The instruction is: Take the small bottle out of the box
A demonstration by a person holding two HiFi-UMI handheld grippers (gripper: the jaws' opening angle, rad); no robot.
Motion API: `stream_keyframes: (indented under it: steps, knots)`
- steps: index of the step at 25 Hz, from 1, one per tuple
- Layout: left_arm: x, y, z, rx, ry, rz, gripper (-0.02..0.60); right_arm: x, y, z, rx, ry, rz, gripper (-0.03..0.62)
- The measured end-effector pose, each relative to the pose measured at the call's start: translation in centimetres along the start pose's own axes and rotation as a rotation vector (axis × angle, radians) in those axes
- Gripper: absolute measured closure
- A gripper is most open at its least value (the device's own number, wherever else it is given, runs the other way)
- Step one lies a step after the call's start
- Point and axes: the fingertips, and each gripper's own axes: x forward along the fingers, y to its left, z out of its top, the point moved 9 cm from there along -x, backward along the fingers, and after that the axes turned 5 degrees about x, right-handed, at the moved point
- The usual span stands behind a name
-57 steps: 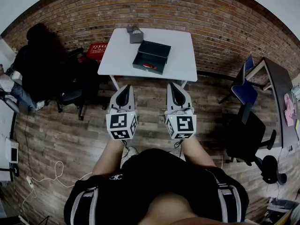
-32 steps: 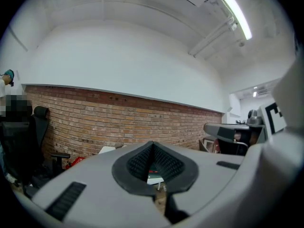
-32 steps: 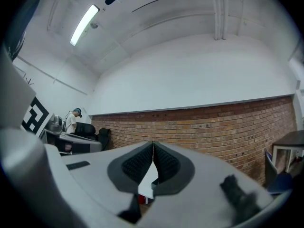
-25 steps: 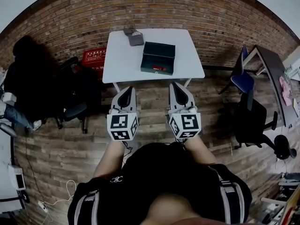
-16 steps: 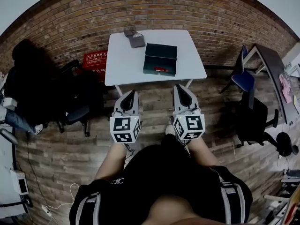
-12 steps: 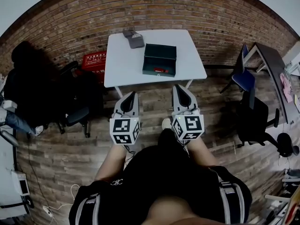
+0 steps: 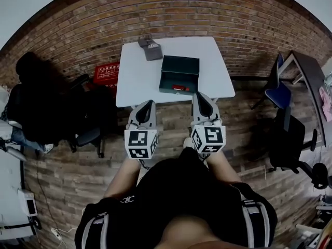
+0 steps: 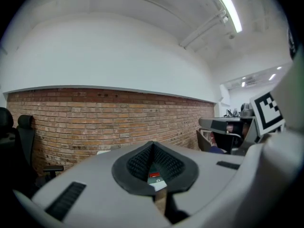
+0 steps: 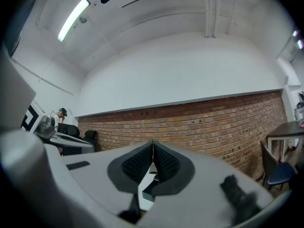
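White table (image 7: 136, 74) with box (image 7: 180, 66), brick wall (image 7: 171, 12)

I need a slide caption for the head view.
Both shut, left gripper and right gripper face a white table bearing an open box.

A red brick wall (image 7: 207, 9) is running along the far side of the room, with plain white wall (image 8: 109, 56) rising above it to a ceiling where a tube light (image 8: 229, 11) is glowing. A wood plank floor (image 7: 67, 160) is spreading below. A white bench (image 7: 137, 79) is standing near the brick. Black office chairs (image 7: 78, 123) and a red crate (image 7: 106, 71) are sitting at left; a blue chair (image 7: 280, 93), a dark desk (image 7: 308, 79) and another black chair (image 7: 290, 144) are standing at right.
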Motion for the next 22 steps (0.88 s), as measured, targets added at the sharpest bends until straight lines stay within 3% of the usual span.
stream_keyframes:
  steps: [11, 22]
  knots:
    - [12.1, 1.4, 2.5, -0.02, 0.024, 0.013, 0.569, 10.1, -7.2, 1.2, -0.016, 0.032, 0.026, 0.565]
    - [20.8, 3.3, 2.9, -0.013, 0.084, 0.066, 0.569, 18.3, -12.9, 0.7, -0.008, 0.076, 0.091, 0.565]
